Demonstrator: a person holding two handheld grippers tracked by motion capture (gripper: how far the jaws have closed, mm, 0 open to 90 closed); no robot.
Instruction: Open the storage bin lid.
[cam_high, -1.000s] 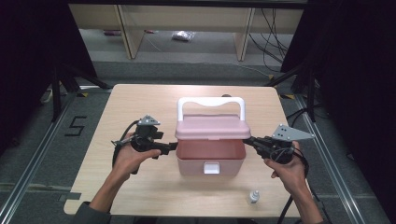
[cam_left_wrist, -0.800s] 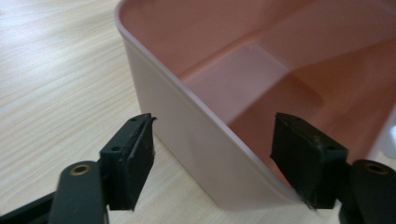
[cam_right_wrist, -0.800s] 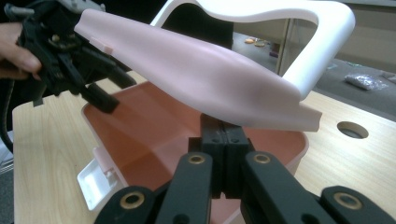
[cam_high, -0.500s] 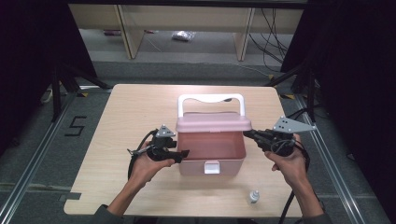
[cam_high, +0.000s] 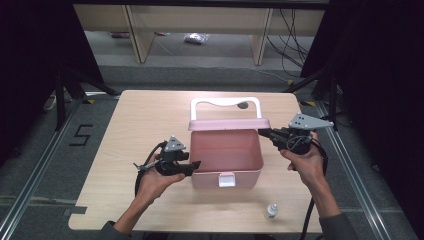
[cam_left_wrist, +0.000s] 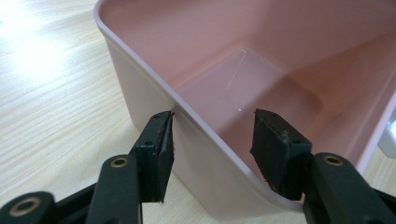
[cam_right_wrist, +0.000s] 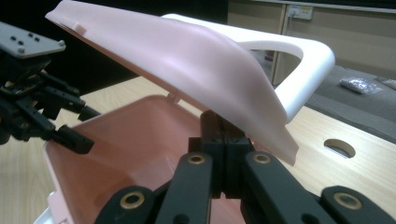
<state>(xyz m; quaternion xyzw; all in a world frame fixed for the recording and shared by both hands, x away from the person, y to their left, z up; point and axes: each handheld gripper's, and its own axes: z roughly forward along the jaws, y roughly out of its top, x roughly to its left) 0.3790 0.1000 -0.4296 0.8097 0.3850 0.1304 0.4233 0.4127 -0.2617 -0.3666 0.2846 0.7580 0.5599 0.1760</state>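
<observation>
Because my right gripper (cam_high: 267, 134) lifts the lid (cam_right_wrist: 187, 60) on closed jaws without pinching it, it could slip and drop while my half-open left gripper (cam_left_wrist: 212, 140), just closing, straddles the box wall (cam_left_wrist: 140, 88) ungripped.

The lid (cam_high: 229, 124) of the pink box (cam_high: 226, 152), shut flat a second ago, now stands tilted up on its back edge, and the box's bare inside shows; the white handle (cam_high: 225, 103) has swung back with it; the right gripper (cam_high: 267, 134), jaws pressed together under the lid's right edge, has risen from the box's right side to carry that edge up; the left gripper (cam_high: 192, 165) has come down and in from the box's left side toward its front left corner, and its jaws have just been closing, one pad outside the box wall and one inside, not yet pressing it.
</observation>
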